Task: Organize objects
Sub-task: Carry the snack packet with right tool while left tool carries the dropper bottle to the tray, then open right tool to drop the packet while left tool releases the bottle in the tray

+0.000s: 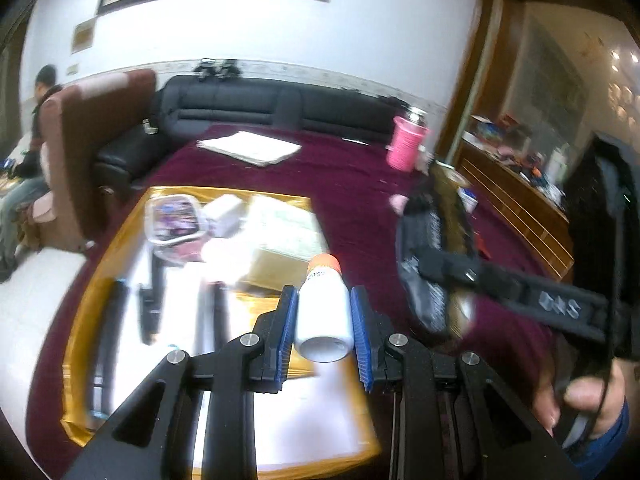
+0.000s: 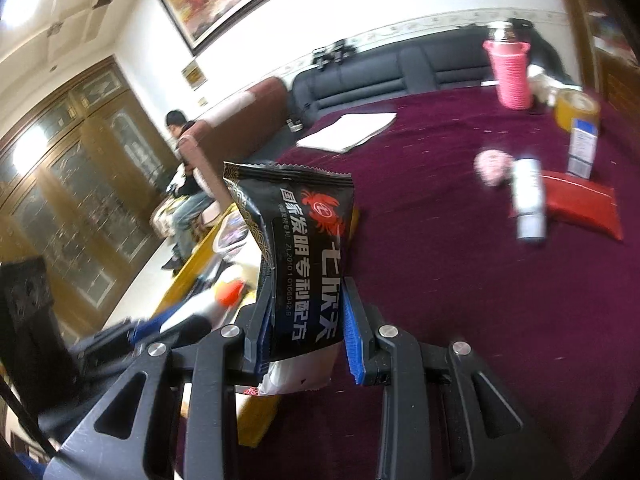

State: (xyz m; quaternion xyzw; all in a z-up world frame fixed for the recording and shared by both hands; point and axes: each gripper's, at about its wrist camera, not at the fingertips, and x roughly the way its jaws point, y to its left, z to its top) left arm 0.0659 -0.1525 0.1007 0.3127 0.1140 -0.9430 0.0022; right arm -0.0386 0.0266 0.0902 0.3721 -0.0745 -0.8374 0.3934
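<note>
Above maroon cloth (image 2: 440,280), left hand-held gripper (image 1: 324,312) clamps a smooth bottle (image 1: 324,312); right hand-held gripper (image 2: 306,320) pinches a crinkly packet (image 2: 296,248).

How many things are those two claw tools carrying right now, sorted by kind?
Bottles: 1, the white bottle with an orange cap, clamped in the left gripper.
Snack packets: 1, the black packet with a red crab, clamped in the right gripper.
Total: 2.

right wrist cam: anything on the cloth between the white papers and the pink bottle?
Nothing: in the right wrist view the stretch of maroon cloth between the white papers and the pink bottle is bare.
</note>
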